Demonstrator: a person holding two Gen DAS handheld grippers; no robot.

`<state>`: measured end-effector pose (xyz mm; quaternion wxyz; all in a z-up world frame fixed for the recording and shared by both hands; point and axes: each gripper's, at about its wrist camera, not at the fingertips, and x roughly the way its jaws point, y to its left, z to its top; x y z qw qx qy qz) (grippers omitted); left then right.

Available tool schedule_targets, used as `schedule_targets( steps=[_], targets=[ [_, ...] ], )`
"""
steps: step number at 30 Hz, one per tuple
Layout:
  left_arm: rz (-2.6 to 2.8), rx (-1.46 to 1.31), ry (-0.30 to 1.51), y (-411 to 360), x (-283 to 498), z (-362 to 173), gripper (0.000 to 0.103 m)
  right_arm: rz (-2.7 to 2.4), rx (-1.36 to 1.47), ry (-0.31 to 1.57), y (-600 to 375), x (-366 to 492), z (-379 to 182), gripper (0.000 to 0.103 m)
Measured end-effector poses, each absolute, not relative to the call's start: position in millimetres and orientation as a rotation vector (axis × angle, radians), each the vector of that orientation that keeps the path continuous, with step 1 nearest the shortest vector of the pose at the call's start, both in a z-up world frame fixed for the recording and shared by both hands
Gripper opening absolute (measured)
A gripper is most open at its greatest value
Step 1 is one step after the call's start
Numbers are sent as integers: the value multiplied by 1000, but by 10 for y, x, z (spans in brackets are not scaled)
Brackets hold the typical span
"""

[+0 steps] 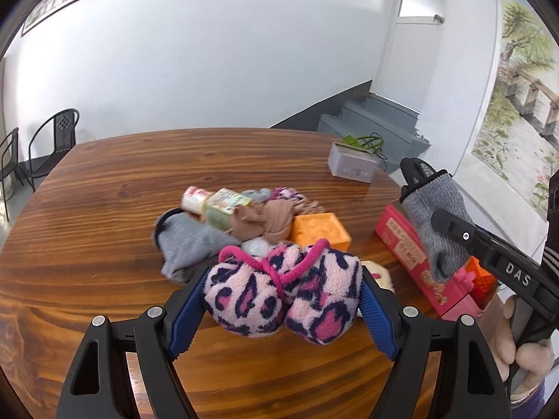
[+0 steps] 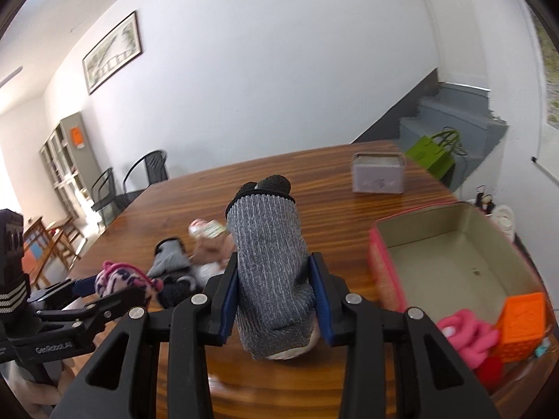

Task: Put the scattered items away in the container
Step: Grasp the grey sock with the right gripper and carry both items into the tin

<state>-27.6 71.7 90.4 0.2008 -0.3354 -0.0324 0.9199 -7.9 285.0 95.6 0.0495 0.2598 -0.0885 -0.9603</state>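
My left gripper [image 1: 281, 303] is shut on a pink leopard-print fuzzy sock bundle [image 1: 279, 293], lifted above the wooden table [image 1: 104, 209]. My right gripper [image 2: 274, 300] is shut on a grey ribbed sock [image 2: 269, 265] with a black cuff, which stands up between the blue pads. The same grey sock [image 1: 433, 216] shows at the right in the left wrist view, above the pink tin box [image 1: 412, 255]. That pink tin box [image 2: 454, 244] lies open to the right of my right gripper. It holds an orange block [image 2: 520, 324] and a pink item [image 2: 468, 338].
A pile remains mid-table: another grey sock [image 1: 188, 241], tan cloth [image 1: 265, 220], a bottle [image 1: 216, 202] and an orange tray-like block [image 1: 319, 230]. A small grey tin [image 1: 353, 166] stands at the far right. Chairs [image 1: 52, 139] stand beyond the table's left edge.
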Motion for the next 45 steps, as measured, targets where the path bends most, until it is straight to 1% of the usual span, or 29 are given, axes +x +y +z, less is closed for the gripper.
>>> schedule_targets(
  steps=[6, 13, 18, 24, 25, 26, 27, 28, 30, 34, 35, 36, 37, 39, 45],
  targets=[
    [2505, -870, -55, 1225, -293, 1126, 81, -3071, 755, -351, 3519, 26, 1079, 41],
    [2402, -788, -29, 1985, -363, 1311, 81, -3186, 734, -384, 4060, 36, 1189, 41],
    [2335, -796, -39, 2466, -521, 1299, 81, -3218, 761, -448, 4301, 40, 1166, 41],
    [2285, -835, -57, 2914, -744, 1190, 82, -3248, 795, -479, 4467, 60, 1111, 41],
    [2283, -843, -59, 2953, -768, 1169, 82, -3250, 805, -491, 4498, 51, 1094, 41],
    [2280, -854, -62, 2992, -797, 1144, 85, -3248, 816, -508, 4528, 42, 1077, 41],
    [2271, -868, -68, 3040, -846, 1113, 86, -3247, 825, -520, 4552, 32, 1063, 41],
    [2269, -879, -71, 3058, -869, 1089, 86, -3248, 839, -532, 4575, 22, 1043, 41],
    [2262, -914, -79, 3097, -917, 1038, 87, -3244, 870, -555, 4610, 3, 1007, 45],
    [2239, -952, -125, 3062, -962, 948, 87, -3240, 895, -632, 4694, 9, 950, 46],
    [2236, -955, -137, 3043, -964, 936, 91, -3248, 885, -640, 4704, 24, 954, 46],
    [2233, -954, -151, 3026, -971, 925, 100, -3254, 878, -645, 4709, 38, 962, 48],
    [2231, -943, -174, 2999, -969, 931, 102, -3256, 871, -652, 4709, 50, 966, 49],
    [2232, -923, -206, 2959, -964, 953, 102, -3258, 861, -658, 4699, 56, 967, 53],
    [2218, -907, -224, 2916, -960, 1004, 102, -3273, 838, -624, 4636, 69, 975, 57]
  ],
)
